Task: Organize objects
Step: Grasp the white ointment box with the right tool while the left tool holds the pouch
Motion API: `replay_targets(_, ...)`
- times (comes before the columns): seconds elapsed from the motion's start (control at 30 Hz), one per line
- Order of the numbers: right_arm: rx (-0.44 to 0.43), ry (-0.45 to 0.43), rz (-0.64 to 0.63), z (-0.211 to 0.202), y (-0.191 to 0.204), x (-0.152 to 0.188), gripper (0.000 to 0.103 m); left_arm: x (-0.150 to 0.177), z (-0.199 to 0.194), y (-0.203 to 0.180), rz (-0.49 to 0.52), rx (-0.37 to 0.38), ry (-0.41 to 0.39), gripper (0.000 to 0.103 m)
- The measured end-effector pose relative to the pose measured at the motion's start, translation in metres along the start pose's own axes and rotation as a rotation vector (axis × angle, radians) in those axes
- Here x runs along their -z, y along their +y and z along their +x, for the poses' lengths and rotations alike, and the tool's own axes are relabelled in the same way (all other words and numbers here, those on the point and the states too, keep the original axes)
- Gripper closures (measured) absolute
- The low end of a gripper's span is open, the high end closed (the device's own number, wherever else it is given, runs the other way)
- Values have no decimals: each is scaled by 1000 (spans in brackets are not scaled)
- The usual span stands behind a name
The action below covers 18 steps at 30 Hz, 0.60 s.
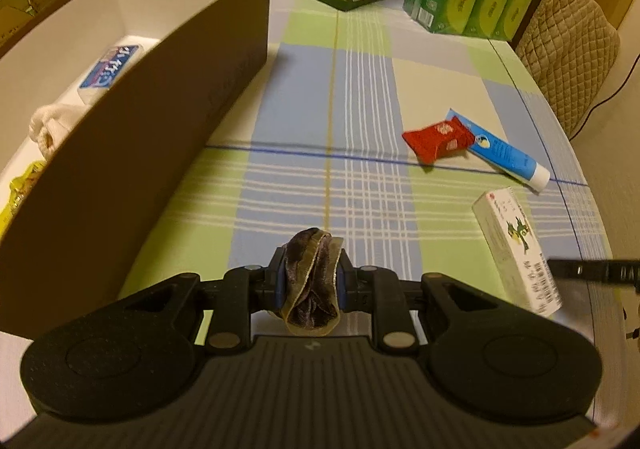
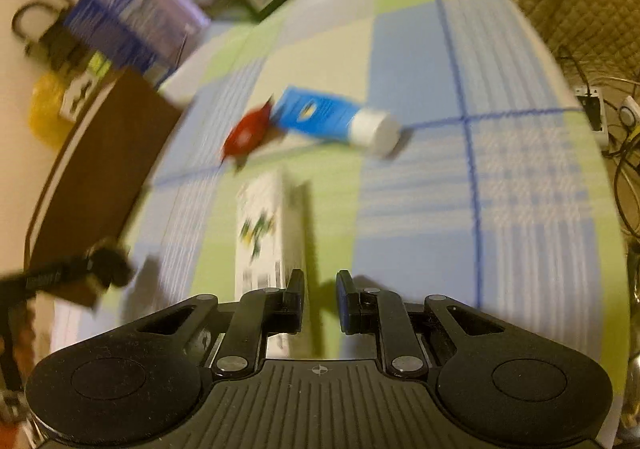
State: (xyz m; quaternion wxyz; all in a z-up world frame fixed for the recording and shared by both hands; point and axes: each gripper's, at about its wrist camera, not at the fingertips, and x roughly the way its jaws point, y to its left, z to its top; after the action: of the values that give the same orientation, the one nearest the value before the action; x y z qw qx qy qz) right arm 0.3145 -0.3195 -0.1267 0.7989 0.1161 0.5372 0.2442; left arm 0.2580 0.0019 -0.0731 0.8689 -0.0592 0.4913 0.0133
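Your left gripper (image 1: pixel 311 281) squeezes the scrunchie (image 1: pixel 314 281), some things sit in the box (image 1: pixel 168 121) at ten o'clock, and your right gripper (image 2: pixel 319 301) is empty, with three left.

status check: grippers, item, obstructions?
Left gripper shut on velvet scrunchie. Right gripper open, empty, beside white carton. Brown box open at left; path unobstructed.

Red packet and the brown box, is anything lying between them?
No. In the left wrist view only bare checked tablecloth lies between the red packet and the brown box.
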Motion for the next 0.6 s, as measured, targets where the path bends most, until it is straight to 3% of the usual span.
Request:
replay_targets(0.1,68,-32,2,-5,13,-1,86,1,3,-3,6,8,10,84)
replay_targets(0.27,94,-118,-37,-14,36,-9,50,1,4,-5,12,19,11,84)
replay_targets(0.6,186,-75,-215,36,80,-10,48,11,2,-1,-1,13,29,84)
